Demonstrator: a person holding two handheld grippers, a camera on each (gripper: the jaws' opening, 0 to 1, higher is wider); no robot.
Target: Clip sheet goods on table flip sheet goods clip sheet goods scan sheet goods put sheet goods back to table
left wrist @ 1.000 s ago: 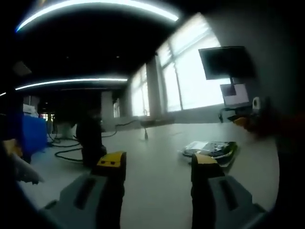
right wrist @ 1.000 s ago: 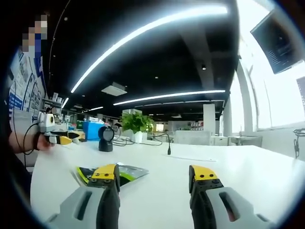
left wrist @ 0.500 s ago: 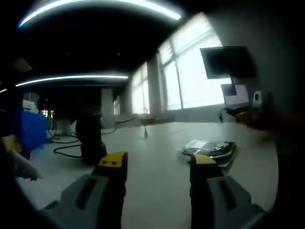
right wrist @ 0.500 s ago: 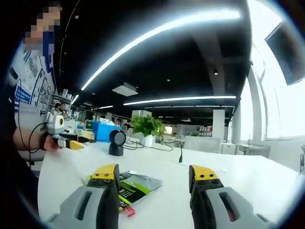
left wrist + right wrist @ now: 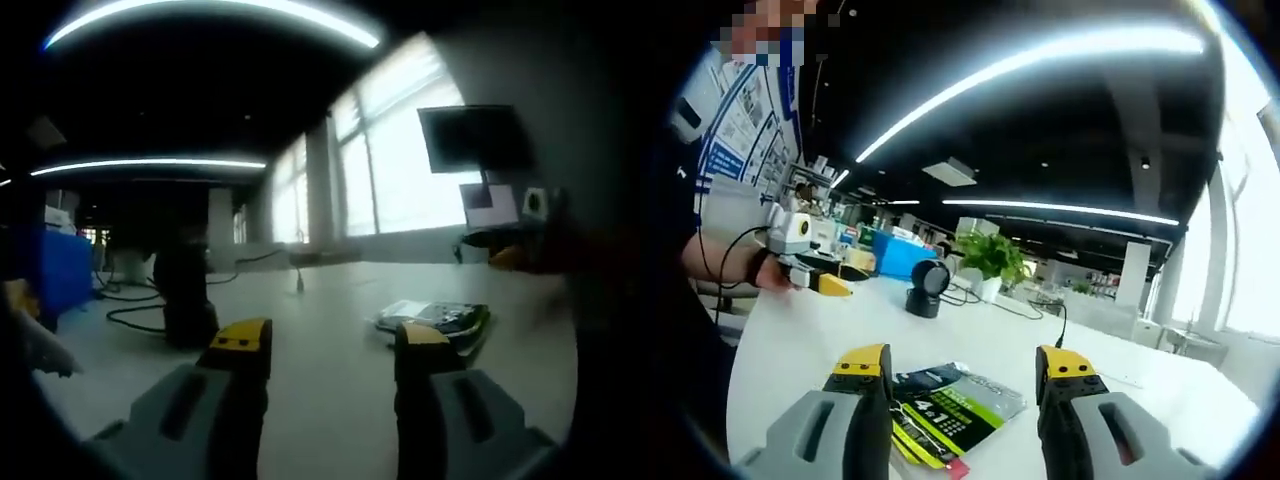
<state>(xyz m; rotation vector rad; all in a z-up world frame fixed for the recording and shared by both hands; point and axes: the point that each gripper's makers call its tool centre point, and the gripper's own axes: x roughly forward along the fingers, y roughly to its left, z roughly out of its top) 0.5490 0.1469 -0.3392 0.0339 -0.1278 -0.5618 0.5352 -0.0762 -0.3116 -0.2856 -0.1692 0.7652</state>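
Right gripper view has the right gripper (image 5: 965, 375) hovering low over the white table (image 5: 800, 340), jaws spread wide and holding nothing. Between the yellow-tipped jaws, lying flat on the table, sits the sheet goods (image 5: 950, 405), a glossy pouch with green, yellow and black print and a bit of red at its near edge. It looks like a couple of packs overlapping, hard to count them. Farther back on the table is a dark scanner (image 5: 927, 289) on a stand, with a potted plant (image 5: 990, 262) behind it and black cables trailing off to the right. Over on the left side the left gripper (image 5: 825, 283) comes into frame, held in a person's hand (image 5: 768, 270), but I can't tell its jaw state from here.

Left gripper view is way darker. The left gripper (image 5: 330, 345) has its jaws apart too, empty. The sheet goods (image 5: 435, 318) lies on the table just past the right-hand jaw tip, not touching it. The scanner (image 5: 185, 305) stands left of the jaws, and a monitor (image 5: 470, 138) is mounted up high by the bright windows.
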